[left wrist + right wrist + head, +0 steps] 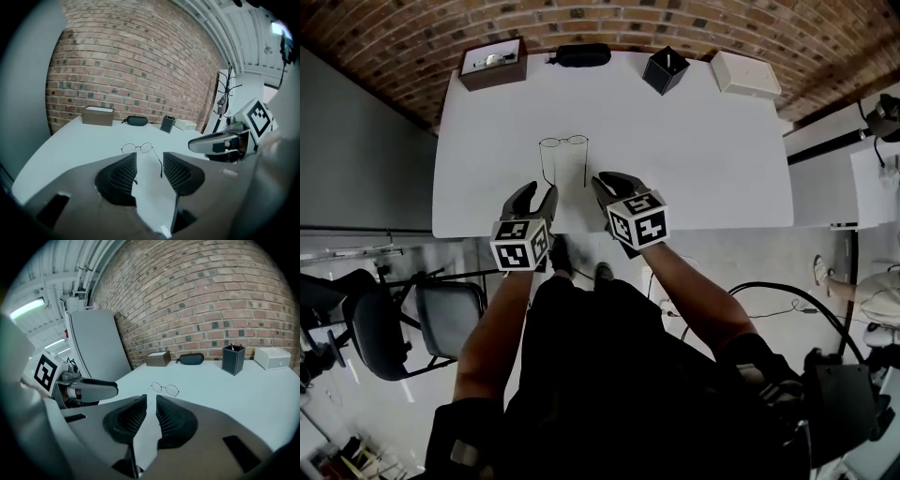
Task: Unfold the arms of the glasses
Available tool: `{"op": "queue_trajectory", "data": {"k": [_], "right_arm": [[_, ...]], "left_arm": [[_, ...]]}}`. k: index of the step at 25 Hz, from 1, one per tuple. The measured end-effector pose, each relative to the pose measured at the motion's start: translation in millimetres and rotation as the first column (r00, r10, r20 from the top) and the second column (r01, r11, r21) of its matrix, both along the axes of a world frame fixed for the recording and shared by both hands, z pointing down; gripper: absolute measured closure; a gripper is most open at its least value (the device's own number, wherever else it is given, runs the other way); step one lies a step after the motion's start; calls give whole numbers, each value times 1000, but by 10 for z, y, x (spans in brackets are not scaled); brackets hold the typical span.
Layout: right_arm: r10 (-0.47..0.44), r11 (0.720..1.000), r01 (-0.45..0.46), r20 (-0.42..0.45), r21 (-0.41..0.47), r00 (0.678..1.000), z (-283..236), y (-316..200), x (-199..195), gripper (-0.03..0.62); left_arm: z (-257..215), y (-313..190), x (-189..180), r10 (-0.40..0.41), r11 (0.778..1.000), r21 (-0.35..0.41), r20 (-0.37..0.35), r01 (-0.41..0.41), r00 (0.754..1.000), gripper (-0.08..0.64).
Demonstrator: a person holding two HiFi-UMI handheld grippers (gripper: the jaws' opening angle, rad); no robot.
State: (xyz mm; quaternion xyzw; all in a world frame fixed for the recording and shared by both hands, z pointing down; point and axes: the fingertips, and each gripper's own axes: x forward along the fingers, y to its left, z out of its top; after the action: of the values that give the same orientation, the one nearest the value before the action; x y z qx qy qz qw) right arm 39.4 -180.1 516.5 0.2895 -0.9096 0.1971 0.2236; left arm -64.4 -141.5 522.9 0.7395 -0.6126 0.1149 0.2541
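2 temple arms of the glasses [563, 142] already stand straight out from the frame, pointing back toward the person. The unfolding therefore looks done, or v. nearly, and the step in hand reads as the finish, w/ both tools off the glasses. The likely remaining job is a check that both arms sit fully open. If 1 is short of its stop, the next move calls for a light pinch near that arm's tip w/ 1 gripper while the other steadies the frame front. The wire looks thin and would prob. slide easily on the smooth table [703, 141].

Left gripper [539, 191] has its jaws apart w/ nothing btwn the pads. In the left gripper view the glasses [137, 148] sit farther off, seen in line w/ the gap. Right gripper [614, 181] has its jaws drawn close, leaving only a slim slit, also empty.

The glasses rest on the table lenses-away, near its front edge. Both grippers hover just behind the arm tips, 1 to each side, and neither appears to touch them.
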Motion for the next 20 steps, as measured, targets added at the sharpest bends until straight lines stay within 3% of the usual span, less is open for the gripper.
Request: {"op": "queue_trajectory", "data": {"k": [3, 6, 15, 20], "right_arm": [[-26, 999, 25, 41, 29, 999, -188, 120, 27, 543], [-38, 998, 36, 44, 47, 998, -355, 249, 114, 559], [17, 988, -34, 116, 150, 993, -946, 539, 221, 572], [75, 984, -95, 132, 154, 988, -1166, 654, 124, 577]], "left_arm": [[-213, 183, -12, -35, 998, 46, 28, 33, 999, 435], [-429, 367, 16, -60, 994, 87, 5, 59, 998, 520], [-1023, 842, -44, -60, 984, 168, 7, 58, 998, 548], [-1353, 1015, -330, -87, 962, 257, -32, 93, 996, 549]]}}
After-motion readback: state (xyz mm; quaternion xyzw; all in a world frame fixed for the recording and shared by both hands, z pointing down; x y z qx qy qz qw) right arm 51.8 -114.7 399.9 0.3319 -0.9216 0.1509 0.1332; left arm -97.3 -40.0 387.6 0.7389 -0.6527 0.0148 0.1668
